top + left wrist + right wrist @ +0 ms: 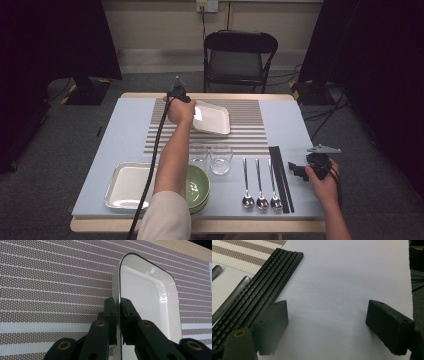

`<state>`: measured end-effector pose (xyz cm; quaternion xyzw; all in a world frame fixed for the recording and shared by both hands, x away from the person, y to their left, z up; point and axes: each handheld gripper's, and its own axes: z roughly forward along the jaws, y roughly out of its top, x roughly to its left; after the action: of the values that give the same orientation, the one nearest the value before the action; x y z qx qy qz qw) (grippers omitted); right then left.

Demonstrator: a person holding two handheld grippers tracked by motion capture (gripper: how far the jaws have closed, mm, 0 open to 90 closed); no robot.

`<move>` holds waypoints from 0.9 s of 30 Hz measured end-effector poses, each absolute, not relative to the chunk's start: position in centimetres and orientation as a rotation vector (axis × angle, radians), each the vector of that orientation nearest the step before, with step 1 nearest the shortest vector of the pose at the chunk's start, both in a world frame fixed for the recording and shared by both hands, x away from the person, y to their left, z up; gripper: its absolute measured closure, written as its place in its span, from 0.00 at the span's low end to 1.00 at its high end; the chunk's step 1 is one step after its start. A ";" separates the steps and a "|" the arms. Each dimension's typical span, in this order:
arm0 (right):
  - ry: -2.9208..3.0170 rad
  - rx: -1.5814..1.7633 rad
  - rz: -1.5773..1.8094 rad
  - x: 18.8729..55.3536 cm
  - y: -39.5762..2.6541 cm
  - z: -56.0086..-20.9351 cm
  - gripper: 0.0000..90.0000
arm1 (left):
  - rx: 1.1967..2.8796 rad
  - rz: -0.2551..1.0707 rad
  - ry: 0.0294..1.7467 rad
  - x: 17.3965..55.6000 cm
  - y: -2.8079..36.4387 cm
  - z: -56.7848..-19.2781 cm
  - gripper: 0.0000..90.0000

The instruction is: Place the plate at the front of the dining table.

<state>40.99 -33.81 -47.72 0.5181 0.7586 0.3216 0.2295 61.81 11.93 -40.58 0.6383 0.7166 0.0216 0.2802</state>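
Resting on the brown-and-white striped woven placemat (pixel 250 132) at the table's far middle, a white rectangular glossy tray (pixel 212 119) has its rim pinched by the left gripper (pixel 119 315). Beside black chopsticks (pixel 262 290), the right gripper (pixel 325 326) stands wide open, holding nothing.

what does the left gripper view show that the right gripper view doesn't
Left gripper view: the left tongs shut on the rim of the white tray, whose near edge looks lifted off the striped placemat.

Right gripper view: the right tongs open with nothing between them, beside black chopsticks and spoon handles on the pale blue table cover.

Both: a stretch of the striped placemat.
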 end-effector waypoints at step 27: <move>2.088 1.426 0.886 41.0 -33.8 -47.7 0.19 | 1.711 0.057 1.932 61.9 12.2 -41.2 0.95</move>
<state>40.99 -33.82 -47.72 0.5181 0.7587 0.3217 0.2291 61.88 12.24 -41.24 0.6371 0.7192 0.0212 0.2763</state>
